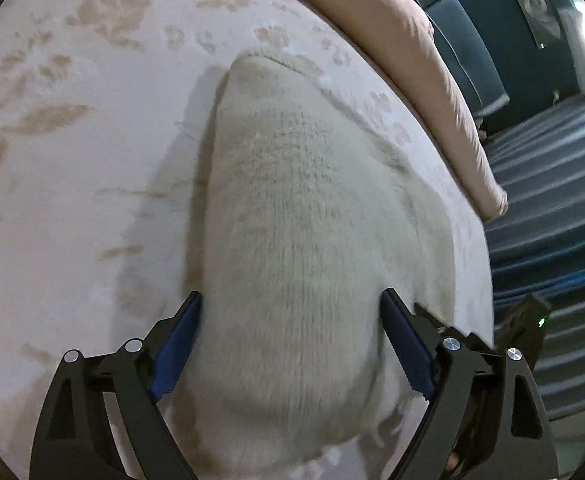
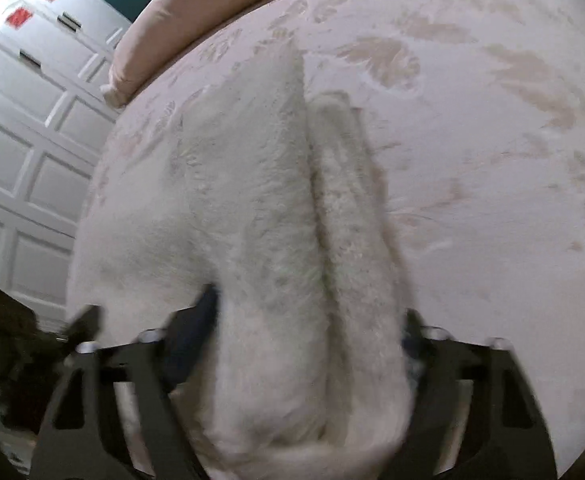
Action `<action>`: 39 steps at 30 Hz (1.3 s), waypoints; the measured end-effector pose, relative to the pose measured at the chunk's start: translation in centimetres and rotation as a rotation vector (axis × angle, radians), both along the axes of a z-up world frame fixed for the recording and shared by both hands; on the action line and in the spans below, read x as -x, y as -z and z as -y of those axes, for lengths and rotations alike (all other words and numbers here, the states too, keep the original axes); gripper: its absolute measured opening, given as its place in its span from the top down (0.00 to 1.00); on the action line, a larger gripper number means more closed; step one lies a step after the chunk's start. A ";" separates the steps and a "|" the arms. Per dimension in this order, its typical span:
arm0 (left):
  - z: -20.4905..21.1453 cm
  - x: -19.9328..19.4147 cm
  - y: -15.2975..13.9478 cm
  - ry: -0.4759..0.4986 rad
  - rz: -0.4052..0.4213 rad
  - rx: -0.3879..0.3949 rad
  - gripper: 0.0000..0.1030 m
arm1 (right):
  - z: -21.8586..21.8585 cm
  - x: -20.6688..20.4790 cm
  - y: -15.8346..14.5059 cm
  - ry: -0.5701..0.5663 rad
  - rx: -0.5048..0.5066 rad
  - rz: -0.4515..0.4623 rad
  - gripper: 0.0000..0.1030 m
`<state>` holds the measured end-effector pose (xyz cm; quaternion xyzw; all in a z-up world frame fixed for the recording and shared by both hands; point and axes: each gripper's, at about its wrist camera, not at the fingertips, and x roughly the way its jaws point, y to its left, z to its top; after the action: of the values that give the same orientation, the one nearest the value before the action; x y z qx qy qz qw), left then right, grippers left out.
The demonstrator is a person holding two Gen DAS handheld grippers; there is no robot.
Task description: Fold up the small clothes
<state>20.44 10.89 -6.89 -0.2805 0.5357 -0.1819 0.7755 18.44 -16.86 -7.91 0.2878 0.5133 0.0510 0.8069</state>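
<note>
A fuzzy cream knitted garment (image 1: 292, 220) lies on a pale bedspread with a tan leaf print (image 1: 72, 160). In the left wrist view my left gripper (image 1: 292, 312) has its blue-padded fingers wide apart on either side of a thick bundle of the garment, which fills the gap between them. In the right wrist view the same garment (image 2: 260, 200) is doubled into two long folds, and my right gripper (image 2: 308, 312) also straddles it with the fingers wide apart. The right fingertips are partly buried in the fabric and blurred.
A pink duvet roll (image 1: 412, 40) runs along the far edge of the bed, also seen in the right wrist view (image 2: 164, 32). A blue striped rug (image 1: 552, 220) covers the floor beyond the bed edge. White panelled cupboard doors (image 2: 32, 140) stand to the left.
</note>
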 end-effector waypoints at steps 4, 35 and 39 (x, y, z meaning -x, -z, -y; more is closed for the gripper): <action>1.6 -1.3 -2.5 0.020 0.080 -0.021 0.39 | -0.6 0.8 -6.7 -0.060 -0.050 0.230 0.68; 6.8 8.5 -3.7 0.104 0.234 -0.658 0.26 | -3.7 13.5 -5.2 0.043 0.577 0.130 0.39; 7.5 11.5 -2.7 0.090 0.232 -0.660 0.19 | -4.1 15.2 -3.2 0.063 0.627 0.076 0.37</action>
<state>8.90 3.44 -4.21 0.0316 0.4857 -0.0635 0.8712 3.23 -12.73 -4.73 0.0387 0.4644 -0.1244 0.8760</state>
